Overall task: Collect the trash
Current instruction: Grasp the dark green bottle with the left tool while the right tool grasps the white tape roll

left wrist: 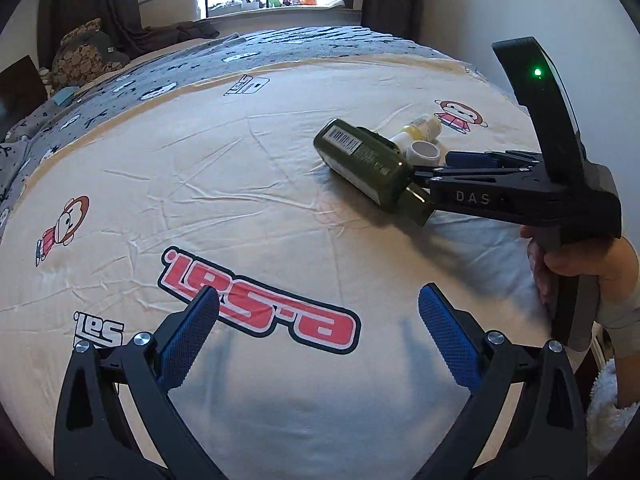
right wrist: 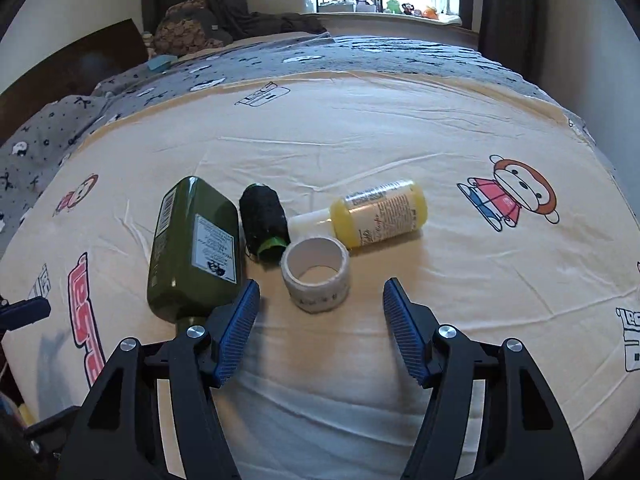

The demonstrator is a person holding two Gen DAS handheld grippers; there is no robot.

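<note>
Green bottle point(right wrist: 196, 248) neck — hidden behind right hand-held gripper point(right wrist: 318, 300) finger.

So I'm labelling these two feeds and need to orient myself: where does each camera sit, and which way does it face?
Left wrist: on the left gripper, looking down across the bed sheet toward the window; shows its own open fingers, plus the right gripper and hand.
Right wrist: on the right gripper, facing the same way over the tape roll; shows its own open fingers.
Shared: green bottle, yellow bottle, tape roll.
</note>
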